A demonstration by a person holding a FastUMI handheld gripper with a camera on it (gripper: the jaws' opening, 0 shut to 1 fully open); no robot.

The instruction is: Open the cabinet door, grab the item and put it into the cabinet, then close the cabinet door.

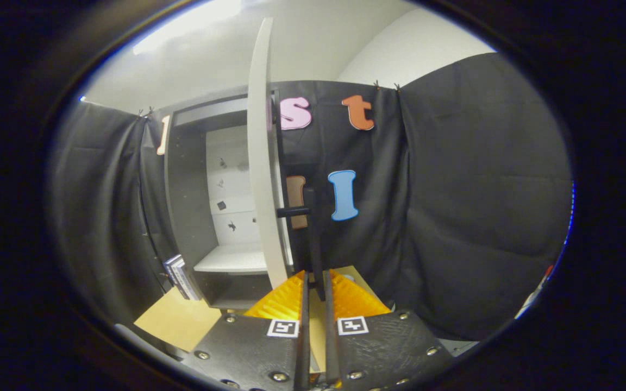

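The door-opening step is in hand: the gripper (pixel 315 285) has its fingers nearly closed, pinching the dark bar handle (pixel 313 244) of the cabinet door (pixel 261 163), which stands swung out edge-on. Next, I judge, the handle must be released and the item fetched. A book-like item (pixel 181 277) leans beside the open cabinet (pixel 188 190), left of the fingers.

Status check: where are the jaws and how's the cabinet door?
Gripper jaws shut on door handle. Cabinet door swung open, edge-on; shelf inside bare. Item, perhaps the books beside the cabinet, not yet grabbed. Nothing blocking.
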